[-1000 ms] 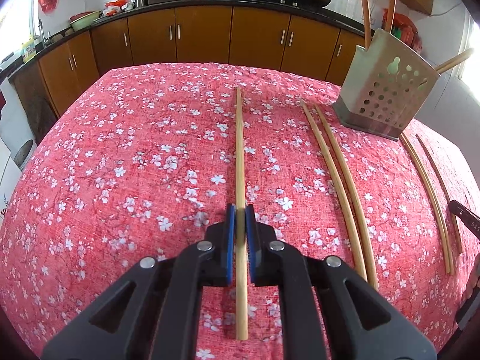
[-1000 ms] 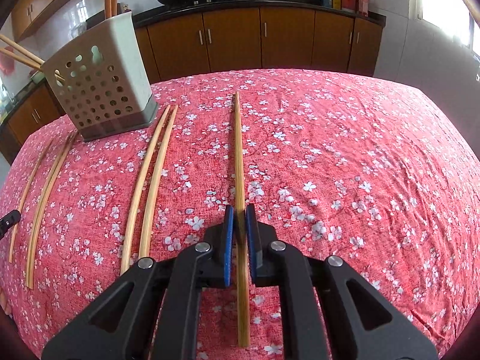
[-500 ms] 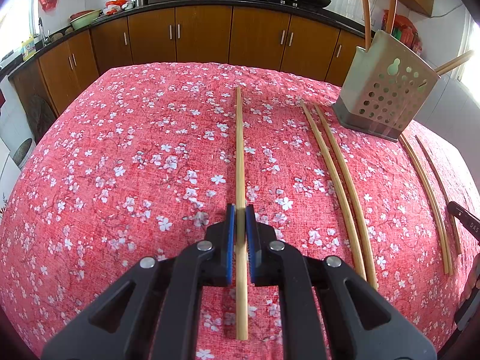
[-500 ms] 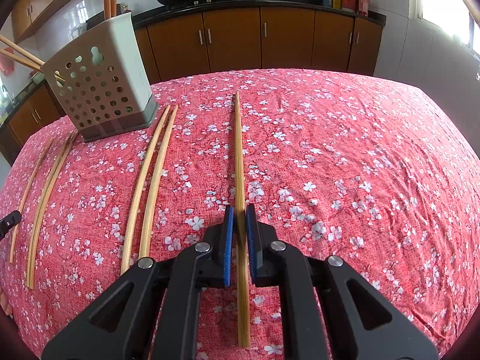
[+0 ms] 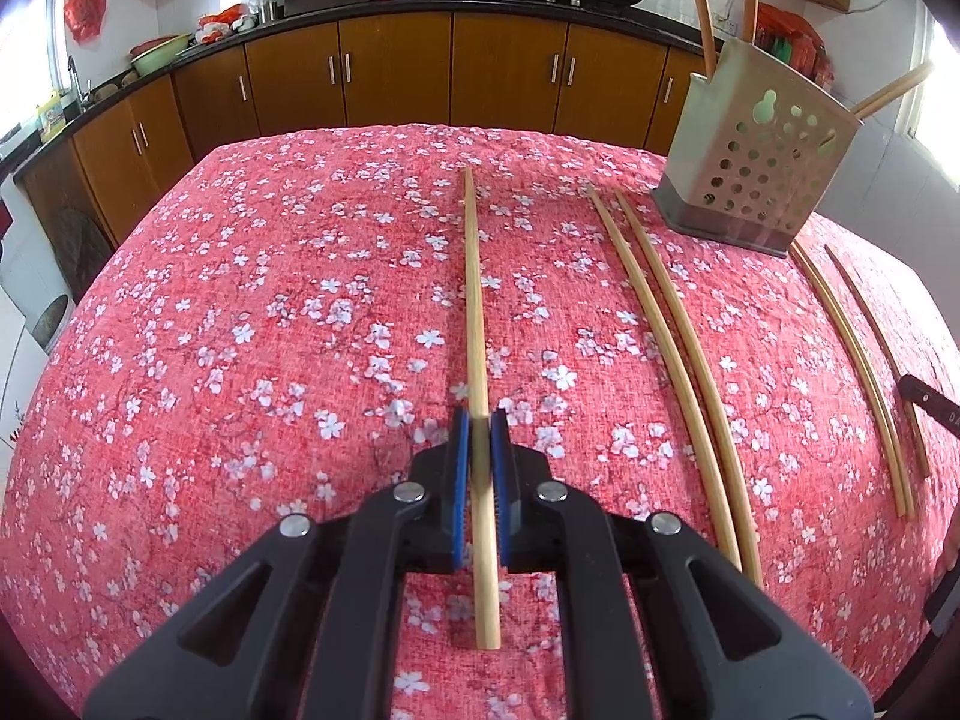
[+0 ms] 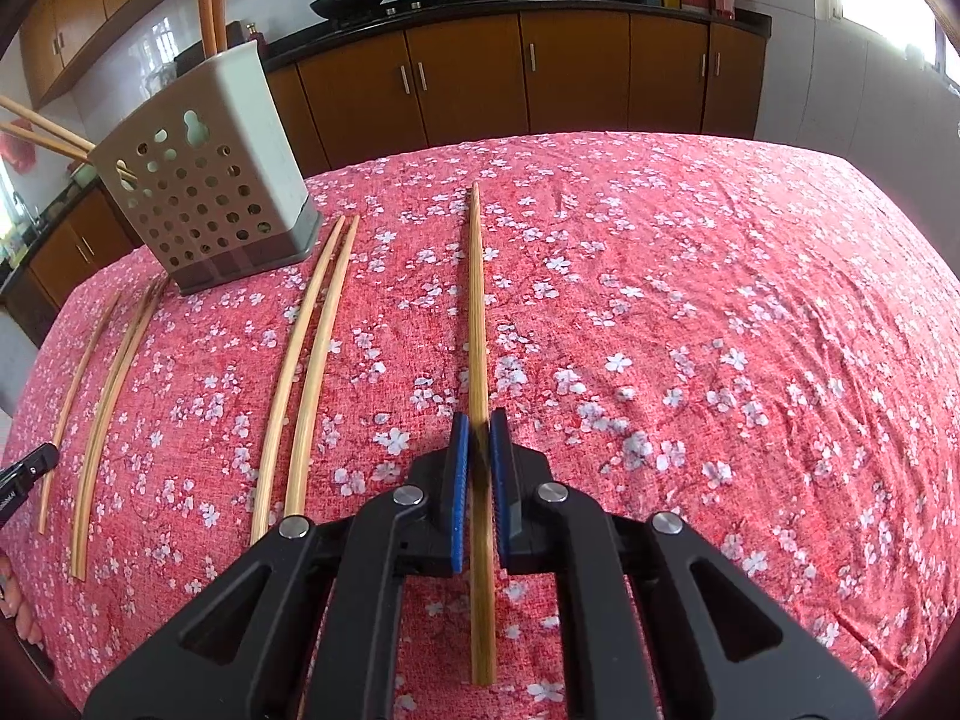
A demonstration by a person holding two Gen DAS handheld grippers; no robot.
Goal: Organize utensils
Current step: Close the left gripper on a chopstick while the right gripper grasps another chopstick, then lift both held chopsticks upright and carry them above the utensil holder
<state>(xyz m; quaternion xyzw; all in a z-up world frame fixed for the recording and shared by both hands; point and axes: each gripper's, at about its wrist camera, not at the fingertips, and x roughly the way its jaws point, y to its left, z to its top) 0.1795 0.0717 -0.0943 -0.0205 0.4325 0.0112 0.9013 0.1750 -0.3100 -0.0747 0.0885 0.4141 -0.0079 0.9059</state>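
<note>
My left gripper (image 5: 480,438) is shut on a bamboo chopstick (image 5: 474,300) that points away over the red flowered tablecloth. My right gripper (image 6: 479,438) is shut on another bamboo chopstick (image 6: 476,300), also pointing away. A perforated beige utensil holder (image 5: 756,174) stands at the far right in the left wrist view and at the far left in the right wrist view (image 6: 204,180); several chopsticks stick out of it. A pair of chopsticks (image 5: 678,360) lies between the grippers, also in the right wrist view (image 6: 312,354). Another pair (image 5: 852,360) lies beyond them, at the left in the right wrist view (image 6: 102,384).
The table's red cloth (image 5: 240,330) drops off at the far and side edges. Brown kitchen cabinets (image 5: 420,72) with a black counter, woks and bottles run behind. The other gripper's tip shows at the right edge (image 5: 930,405) and at the left edge (image 6: 27,468).
Both views have shifted slightly, so the holder looks a little nearer. Both grippers stay shut on their chopsticks. The chopsticks on the cloth have not moved.
</note>
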